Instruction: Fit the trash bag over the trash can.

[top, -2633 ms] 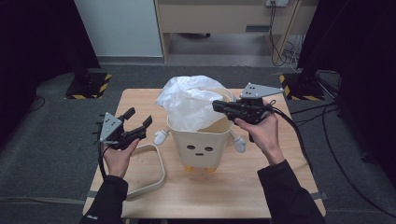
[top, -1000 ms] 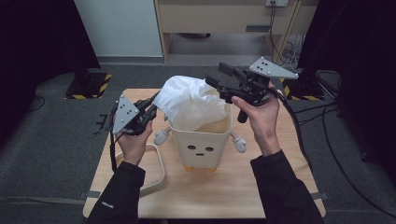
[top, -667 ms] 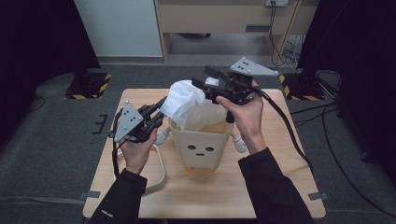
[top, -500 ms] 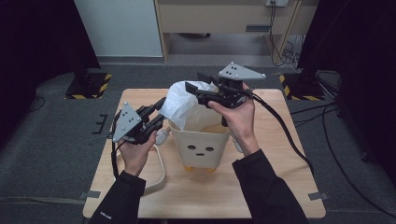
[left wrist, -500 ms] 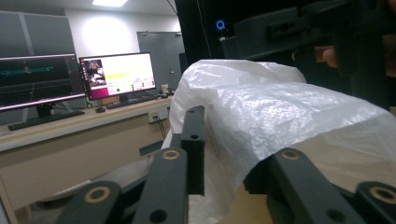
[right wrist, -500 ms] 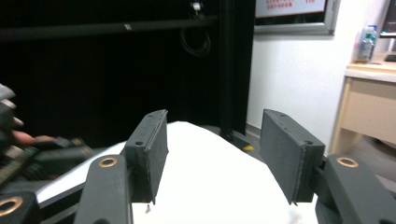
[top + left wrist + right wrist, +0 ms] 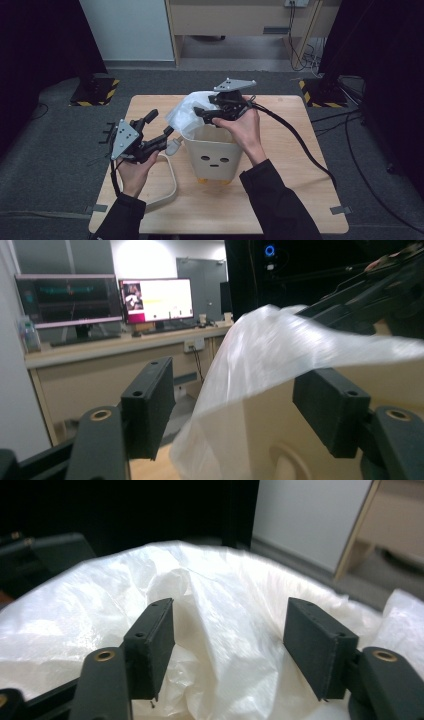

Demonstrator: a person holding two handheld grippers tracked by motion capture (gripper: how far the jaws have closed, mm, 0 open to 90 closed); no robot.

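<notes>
A cream bin (image 7: 212,155) with a small face stands mid-table, and a white plastic bag (image 7: 186,112) billows out of its top. My left gripper (image 7: 159,125) sits left of the bin with its jaws apart. They have just been opening, and in the left gripper view (image 7: 245,405) the bag's edge (image 7: 280,355) hangs loose between them over the bin wall (image 7: 260,440). My right gripper (image 7: 202,115) hovers over the bin's mouth. Its jaws (image 7: 230,645) have just widened a little and straddle a fold of bag (image 7: 225,595) without pressing it.
A cream ring-shaped frame (image 7: 162,182) lies on the wooden table (image 7: 300,200) left of the bin. A white stub arm (image 7: 174,147) sticks out of the bin's left side. The right gripper's cable (image 7: 300,145) trails across the table's right half.
The left gripper let go of the bag edge and sank back to the left with its jaws wide. The right gripper swung left and down over the bin onto the bag.
</notes>
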